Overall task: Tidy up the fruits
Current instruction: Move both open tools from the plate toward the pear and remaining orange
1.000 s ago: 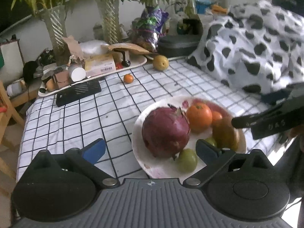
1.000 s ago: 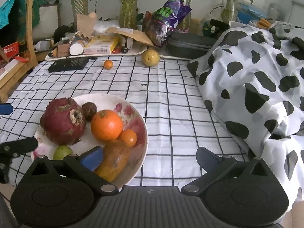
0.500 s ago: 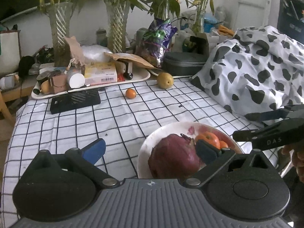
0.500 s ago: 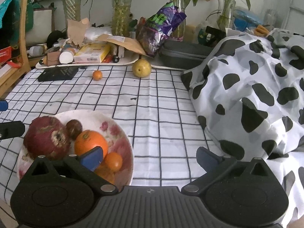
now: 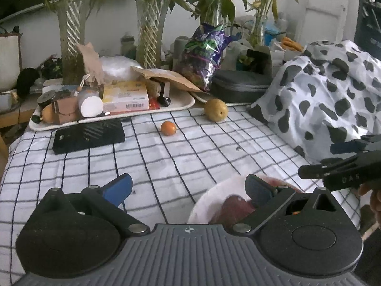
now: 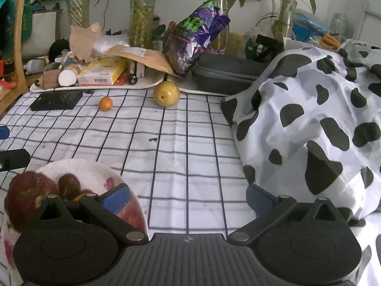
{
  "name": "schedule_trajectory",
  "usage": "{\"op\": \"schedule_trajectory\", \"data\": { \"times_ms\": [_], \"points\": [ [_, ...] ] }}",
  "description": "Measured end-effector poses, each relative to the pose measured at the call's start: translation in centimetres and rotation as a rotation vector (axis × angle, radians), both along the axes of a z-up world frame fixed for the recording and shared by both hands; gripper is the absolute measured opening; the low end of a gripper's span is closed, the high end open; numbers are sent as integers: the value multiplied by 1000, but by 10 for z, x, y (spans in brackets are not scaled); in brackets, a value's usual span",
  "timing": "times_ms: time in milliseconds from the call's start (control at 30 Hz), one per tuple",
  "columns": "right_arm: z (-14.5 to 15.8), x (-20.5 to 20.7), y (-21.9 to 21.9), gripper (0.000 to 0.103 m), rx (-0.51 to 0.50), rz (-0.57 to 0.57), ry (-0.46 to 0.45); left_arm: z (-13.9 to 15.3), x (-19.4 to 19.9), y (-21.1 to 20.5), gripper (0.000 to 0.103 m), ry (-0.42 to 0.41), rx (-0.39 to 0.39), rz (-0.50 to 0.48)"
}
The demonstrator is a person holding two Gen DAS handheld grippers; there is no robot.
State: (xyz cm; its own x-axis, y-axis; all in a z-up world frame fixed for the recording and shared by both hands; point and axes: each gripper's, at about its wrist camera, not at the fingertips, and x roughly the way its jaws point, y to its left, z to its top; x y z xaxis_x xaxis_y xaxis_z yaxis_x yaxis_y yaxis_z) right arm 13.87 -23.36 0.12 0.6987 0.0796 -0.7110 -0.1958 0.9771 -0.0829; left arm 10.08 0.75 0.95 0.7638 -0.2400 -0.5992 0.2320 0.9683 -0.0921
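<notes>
Both grippers were spread and held nothing. The left gripper [image 5: 188, 186] hung over the near cloth [image 5: 166, 157], with the plate [image 5: 209, 202] just below its right finger. The right gripper [image 6: 188, 197] had the plate [image 6: 95, 169] under its left finger. Two fruits lay loose on the far cloth, well apart from both grippers: an orange [image 5: 168, 128], and a pear [image 5: 215, 109] to its right, just beside the tray [image 5: 181, 102]. Both lay ahead of the grippers and beyond the plate; the orange sat nearer the left gripper's line, the pear nearer the right's. The orange was round, with no long axis. The pear was near-round, its dimpled end facing the cameras. Judged remaining: both fruits to the plate.
</notes>
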Motion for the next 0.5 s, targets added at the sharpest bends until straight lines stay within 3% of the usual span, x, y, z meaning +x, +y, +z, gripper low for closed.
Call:
{"op": "schedule_trajectory", "data": {
  "times_ms": [500],
  "points": [
    [-6,60,10,103,-20,21,-7,-12,57,7,102,-13,10,-9]
  ]
}}
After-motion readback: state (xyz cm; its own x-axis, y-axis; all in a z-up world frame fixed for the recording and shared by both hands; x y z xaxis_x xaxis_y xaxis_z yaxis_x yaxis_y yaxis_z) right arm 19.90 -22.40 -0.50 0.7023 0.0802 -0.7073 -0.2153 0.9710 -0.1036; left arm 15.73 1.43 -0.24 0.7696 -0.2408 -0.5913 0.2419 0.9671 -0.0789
